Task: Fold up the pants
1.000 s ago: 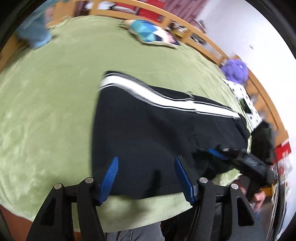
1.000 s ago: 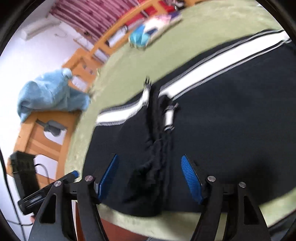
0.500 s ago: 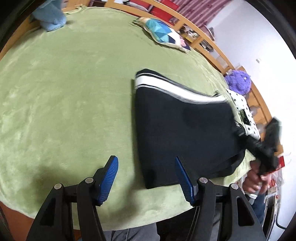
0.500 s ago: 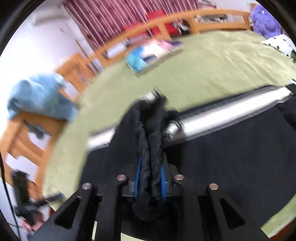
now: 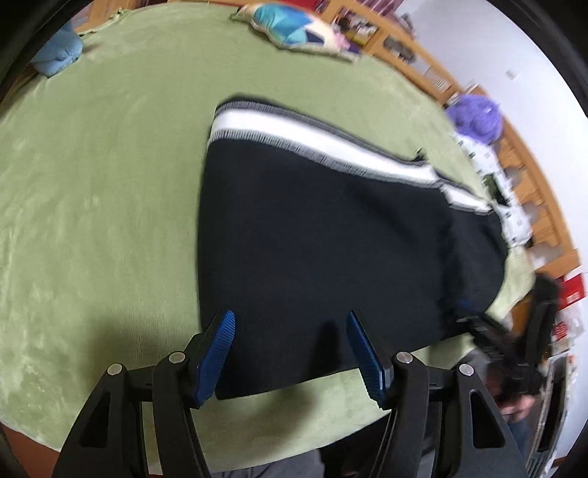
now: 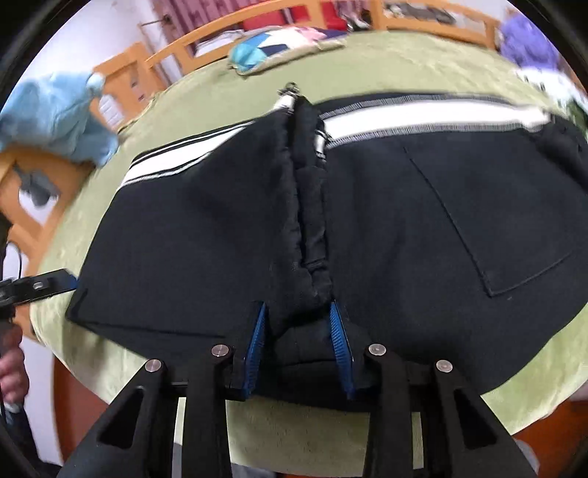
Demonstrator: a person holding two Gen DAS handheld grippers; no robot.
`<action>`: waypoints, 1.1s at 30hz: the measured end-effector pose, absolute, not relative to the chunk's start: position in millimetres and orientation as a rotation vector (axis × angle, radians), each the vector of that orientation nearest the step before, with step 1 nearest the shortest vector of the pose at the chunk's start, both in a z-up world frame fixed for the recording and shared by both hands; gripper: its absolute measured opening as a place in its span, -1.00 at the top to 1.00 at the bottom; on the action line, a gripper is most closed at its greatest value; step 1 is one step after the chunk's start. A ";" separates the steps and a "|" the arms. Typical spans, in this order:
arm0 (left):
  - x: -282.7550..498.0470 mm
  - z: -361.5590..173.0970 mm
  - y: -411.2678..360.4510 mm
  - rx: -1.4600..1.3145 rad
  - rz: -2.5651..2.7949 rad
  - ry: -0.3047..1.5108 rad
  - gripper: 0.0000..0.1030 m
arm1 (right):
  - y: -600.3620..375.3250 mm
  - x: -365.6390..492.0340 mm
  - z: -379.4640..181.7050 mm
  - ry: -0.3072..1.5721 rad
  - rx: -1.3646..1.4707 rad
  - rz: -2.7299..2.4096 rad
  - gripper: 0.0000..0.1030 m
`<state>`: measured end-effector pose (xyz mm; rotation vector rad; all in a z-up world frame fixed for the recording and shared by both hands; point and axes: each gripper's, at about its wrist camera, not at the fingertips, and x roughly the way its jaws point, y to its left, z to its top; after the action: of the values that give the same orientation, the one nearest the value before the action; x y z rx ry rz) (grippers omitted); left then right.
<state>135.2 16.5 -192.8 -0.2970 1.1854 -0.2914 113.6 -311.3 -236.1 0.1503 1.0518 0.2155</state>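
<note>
One pair of black pants (image 5: 330, 235) is counted on one green blanket (image 5: 95, 191). Two grippers are counted: the left gripper (image 5: 290, 349) and the right gripper (image 6: 297, 342). One patterned cushion (image 5: 294, 31), one blue cloth (image 6: 55, 117) and one purple plush toy (image 5: 476, 117) are recorded. One back pocket (image 6: 488, 220) is noted on the pants, and one white side stripe (image 5: 312, 141).

We see bare green bed (image 5: 92, 184) from 8 to 11 o'clock; pants (image 5: 330, 239) fill 12 to 3, pillow (image 5: 294, 29) beyond.
</note>
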 end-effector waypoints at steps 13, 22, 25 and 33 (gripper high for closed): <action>142.8 -187.1 34.9 -0.337 -0.283 1.162 -0.18 | -311.2 210.3 -212.2 0.951 0.265 0.267 0.48; 168.5 -199.2 45.8 -0.303 -0.228 1.104 -0.18 | -379.2 181.4 -225.2 0.986 0.359 0.167 0.17; 183.8 -210.2 41.2 -0.308 -0.227 1.139 -0.18 | -426.7 158.3 -202.2 0.931 0.303 -0.002 -0.06; 206.0 -228.7 33.9 -0.336 -0.257 1.195 -0.34 | -556.6 120.2 -223.3 0.934 0.482 -0.284 -0.22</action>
<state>206.0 33.9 -228.7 -0.3355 1.1952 -0.2569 120.2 -556.6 -223.3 0.4821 0.9342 -0.2838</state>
